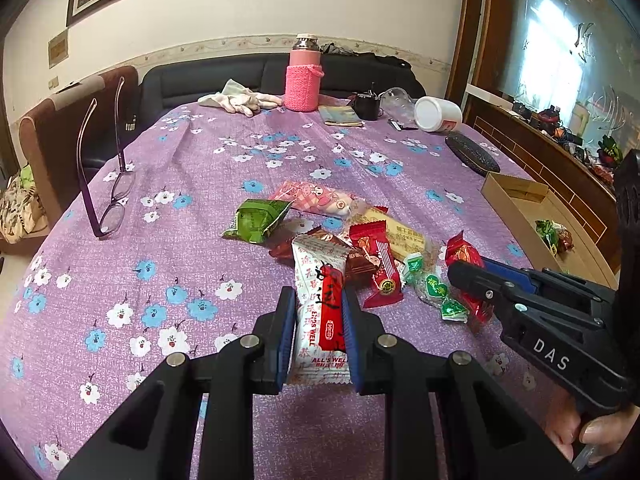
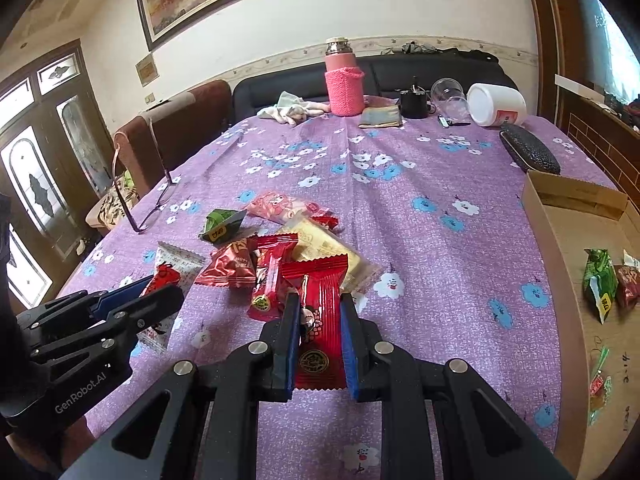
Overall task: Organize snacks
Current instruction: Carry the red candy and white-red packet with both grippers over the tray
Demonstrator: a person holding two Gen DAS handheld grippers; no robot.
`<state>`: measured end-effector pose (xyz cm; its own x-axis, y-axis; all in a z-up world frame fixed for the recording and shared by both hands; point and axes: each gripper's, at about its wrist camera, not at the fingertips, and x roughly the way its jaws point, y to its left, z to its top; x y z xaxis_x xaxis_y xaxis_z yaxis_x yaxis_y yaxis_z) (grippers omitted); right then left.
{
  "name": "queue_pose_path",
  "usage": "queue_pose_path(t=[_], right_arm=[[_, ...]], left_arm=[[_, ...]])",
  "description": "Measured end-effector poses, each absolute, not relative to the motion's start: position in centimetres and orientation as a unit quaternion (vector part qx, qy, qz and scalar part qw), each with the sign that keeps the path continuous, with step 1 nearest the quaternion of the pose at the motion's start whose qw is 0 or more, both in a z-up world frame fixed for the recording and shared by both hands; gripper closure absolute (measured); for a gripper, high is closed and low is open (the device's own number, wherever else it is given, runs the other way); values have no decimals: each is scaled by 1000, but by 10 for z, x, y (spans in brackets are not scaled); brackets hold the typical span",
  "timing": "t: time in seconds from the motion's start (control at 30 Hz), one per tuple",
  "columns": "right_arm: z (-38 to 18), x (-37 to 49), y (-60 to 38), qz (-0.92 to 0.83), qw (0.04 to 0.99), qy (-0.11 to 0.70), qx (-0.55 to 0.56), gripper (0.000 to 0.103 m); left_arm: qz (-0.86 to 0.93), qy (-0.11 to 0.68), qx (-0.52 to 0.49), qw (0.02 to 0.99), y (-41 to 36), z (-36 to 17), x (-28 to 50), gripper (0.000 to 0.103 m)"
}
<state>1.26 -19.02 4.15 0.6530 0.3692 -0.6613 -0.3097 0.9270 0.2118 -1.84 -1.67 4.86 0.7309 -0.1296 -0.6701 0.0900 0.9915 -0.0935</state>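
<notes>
Left gripper (image 1: 319,334): its blue-padded fingers press both long edges of the white and red snack packet (image 1: 320,312), so it grips that packet.
White and red snack packet: sits lengthwise between the left fingers, its far end reaching ahead toward the pile.
Right gripper (image 2: 320,338): narrowed onto the red snack packet (image 2: 320,320), one pad against each side.
Red snack packet: runs lengthwise between the right fingers, its far end touching the pile ahead.
Snack pile (image 2: 280,248): lies just ahead of both grippers on the purple floral tablecloth (image 2: 420,240); the green packet (image 1: 258,220) and the pink packet (image 1: 316,198) sit on its far side.
Cardboard box (image 2: 560,240): to the right of the right gripper, with a few packets already inside.
Glasses (image 1: 108,184): well to the left of the left gripper, propped on their lenses.
Pink bottle (image 2: 344,80): far ahead at the table's back edge, upright, near a white jar (image 2: 496,104) lying on its side.
</notes>
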Motion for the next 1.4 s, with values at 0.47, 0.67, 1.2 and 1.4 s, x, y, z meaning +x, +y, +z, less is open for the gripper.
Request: queue_pose_path(t=[0.47,0.67,1.2,1.4], right_arm=[[49,27,-239,110,920,361,106,83],[58,26,-279,54,924,341,161,83],[48,-12,-448,-173,863,294,373,83],[41,-20,-475,-200,845,300,396,82]], left_arm=[[-83,358,-34,930,-20,53,-21,81],[-102,359,-16,928,-42,62,-25,81],[-285,394,-14,874,-206,82,0,81],[-328,418,4,847,-267,63,4,81]])
